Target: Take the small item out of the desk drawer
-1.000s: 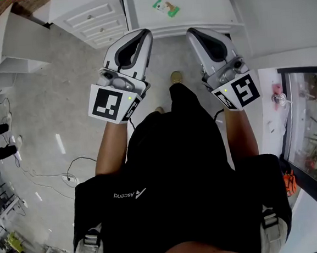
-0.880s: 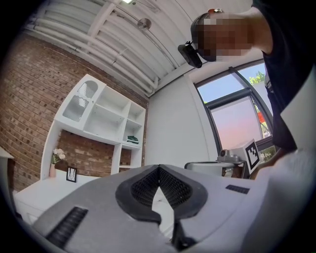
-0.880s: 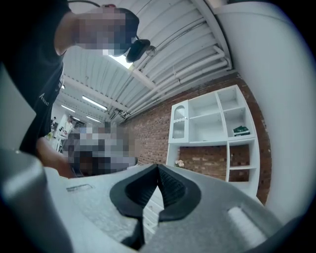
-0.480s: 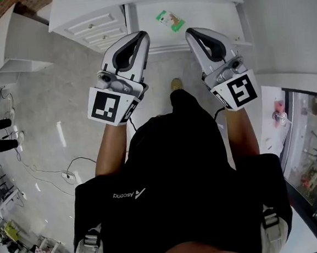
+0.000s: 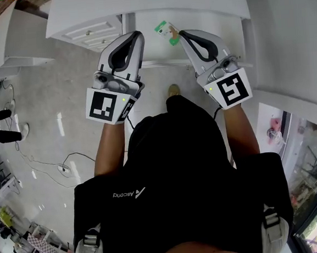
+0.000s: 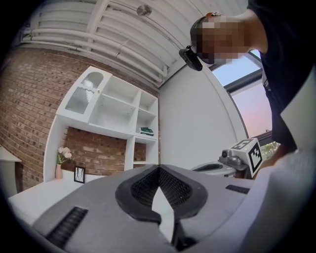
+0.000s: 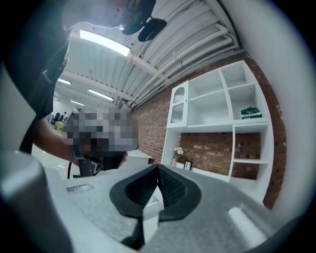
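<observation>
Standing at the white counter (image 5: 209, 14), the person holds both tools out toward 12 o'clock.

Head view: left gripper (image 5: 133, 37) and right gripper (image 5: 185, 36) sit side by side, tips over the counter's near edge. The small green packet (image 5: 167, 31) lies flat on the white surface between the two tips, just beside the right one at its 10 o'clock. It doesn't look gripped. Can't tell if that surface is an open drawer tray or the counter top. A shut drawer stack (image 5: 92, 30) sits at 10 o'clock of the left gripper.

Left gripper view: left fingers (image 6: 140, 190) are closed tip to tip, nothing between them. White shelf unit (image 6: 118, 108) on brick at 11 o'clock. Packet not in view.

Right gripper view: right fingers (image 7: 173, 190) are closed too, and empty. Same shelf unit at 1 o'clock. Packet not in view.

Step, as I read it: reach-in, nothing grasped yet. The next move likely calls for the right fingers to part, tip down over the packet and close on its edges. It looks thin and flat, so a low pinch.
</observation>
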